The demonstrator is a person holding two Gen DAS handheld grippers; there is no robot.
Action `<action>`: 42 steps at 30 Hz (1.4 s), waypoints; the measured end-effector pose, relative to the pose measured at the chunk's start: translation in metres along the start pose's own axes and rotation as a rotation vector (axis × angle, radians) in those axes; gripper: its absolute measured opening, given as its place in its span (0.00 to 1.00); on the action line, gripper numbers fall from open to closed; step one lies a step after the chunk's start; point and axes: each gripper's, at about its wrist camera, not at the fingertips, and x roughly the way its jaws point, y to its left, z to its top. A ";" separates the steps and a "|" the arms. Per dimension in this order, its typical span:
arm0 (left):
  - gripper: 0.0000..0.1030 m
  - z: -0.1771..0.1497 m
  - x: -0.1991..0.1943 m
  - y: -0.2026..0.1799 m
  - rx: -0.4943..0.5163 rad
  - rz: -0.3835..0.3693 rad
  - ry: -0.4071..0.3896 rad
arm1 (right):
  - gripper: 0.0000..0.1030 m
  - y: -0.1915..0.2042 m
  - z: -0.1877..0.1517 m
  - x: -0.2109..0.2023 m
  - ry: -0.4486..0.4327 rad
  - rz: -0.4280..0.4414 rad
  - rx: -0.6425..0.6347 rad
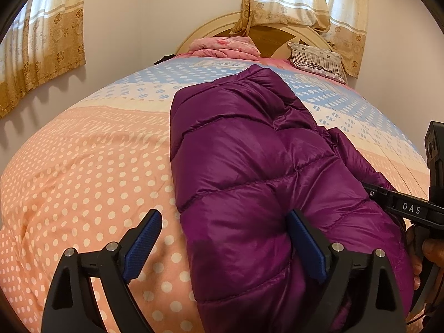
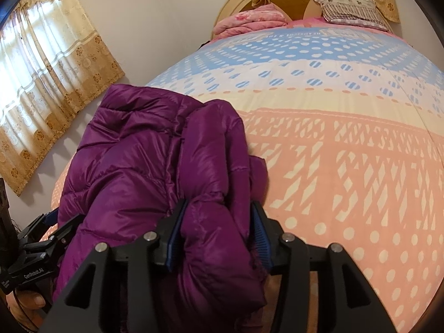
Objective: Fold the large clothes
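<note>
Jacket: my purple puffer jacket (image 1: 249, 166) lies lengthwise on the bed, folded into a long bundle running from near me toward the headboard.
Left hand-held gripper: my left hand-held gripper (image 1: 224, 247) is spread wide. Its right finger presses against the jacket's near end; its left finger sits over bare quilt, gripping nothing.
Right hand-held gripper: my right hand-held gripper (image 2: 219, 236) is clamped on a thick fold of the jacket's near edge, the blue pads (image 2: 260, 238) squeezing the padding from both sides.
Bed: the polka-dot quilt (image 1: 83, 166) is peach near me, then cream, then blue toward the headboard (image 1: 277, 36).
Left view only: the jacket's smooth quilted top in full length, and my right hand-held gripper coming in from the right edge with "DAS" on its body, held by my right hand (image 1: 430, 249).
Right view only: the jacket's bunched right side with a sleeve-like fold lying on top, my left hand-held gripper at the lower left corner beside the jacket, and the lattice print on the peach part of the quilt.
Both views: folded pink bedding (image 2: 249, 19) and a striped pillow (image 2: 349, 11) at the head of the bed, with gold curtains (image 2: 50, 83) on the wall to the left.
</note>
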 end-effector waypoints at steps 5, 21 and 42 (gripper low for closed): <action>0.89 -0.002 -0.001 0.001 -0.005 0.006 -0.006 | 0.51 0.003 0.002 0.001 0.011 -0.030 -0.024; 0.89 0.026 -0.141 0.003 -0.009 0.119 -0.244 | 0.71 0.069 -0.002 -0.135 -0.214 -0.107 -0.152; 0.89 0.014 -0.211 -0.007 -0.008 0.091 -0.360 | 0.83 0.106 -0.021 -0.199 -0.355 -0.125 -0.229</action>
